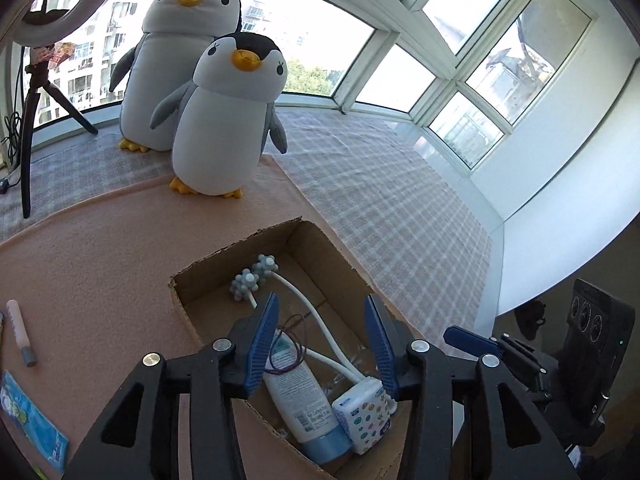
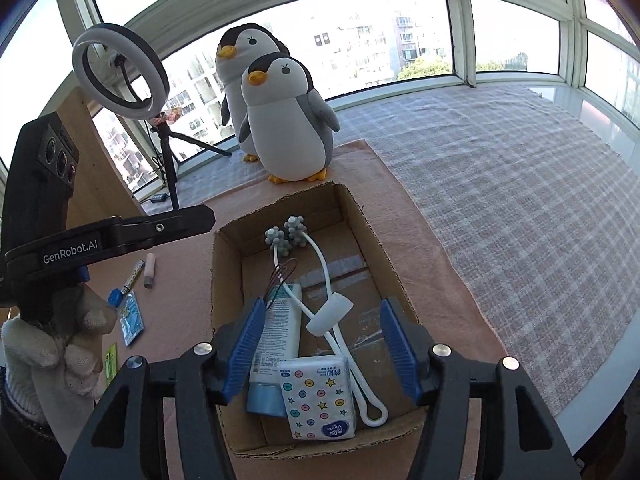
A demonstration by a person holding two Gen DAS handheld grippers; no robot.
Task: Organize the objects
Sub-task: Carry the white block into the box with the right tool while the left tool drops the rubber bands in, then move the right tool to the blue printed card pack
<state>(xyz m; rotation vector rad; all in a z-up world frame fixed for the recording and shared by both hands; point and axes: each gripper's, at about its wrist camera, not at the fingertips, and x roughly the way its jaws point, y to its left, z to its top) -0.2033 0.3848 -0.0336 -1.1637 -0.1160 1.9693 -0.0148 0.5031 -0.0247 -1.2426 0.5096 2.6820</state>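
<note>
While both grippers hover spread and empty over the box (image 2: 352,216), loose items wait on the mat.

Left gripper (image 1: 326,344) is nearer the pink stick (image 1: 22,332) — off to its left, long axis running away from the jaws; right gripper (image 2: 326,344) faces only packed things — tube (image 2: 280,332), tissue pack (image 2: 316,396).

Two penguins (image 2: 290,120), one box (image 2: 226,280), perhaps four items.

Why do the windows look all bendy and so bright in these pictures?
In both wrist views the fisheye lens curves straight things, so the window frames bow. In both views the daylight outside is far brighter than the room, so the panes wash out nearly white, while the cardboard box stays clear and sharp.
</note>
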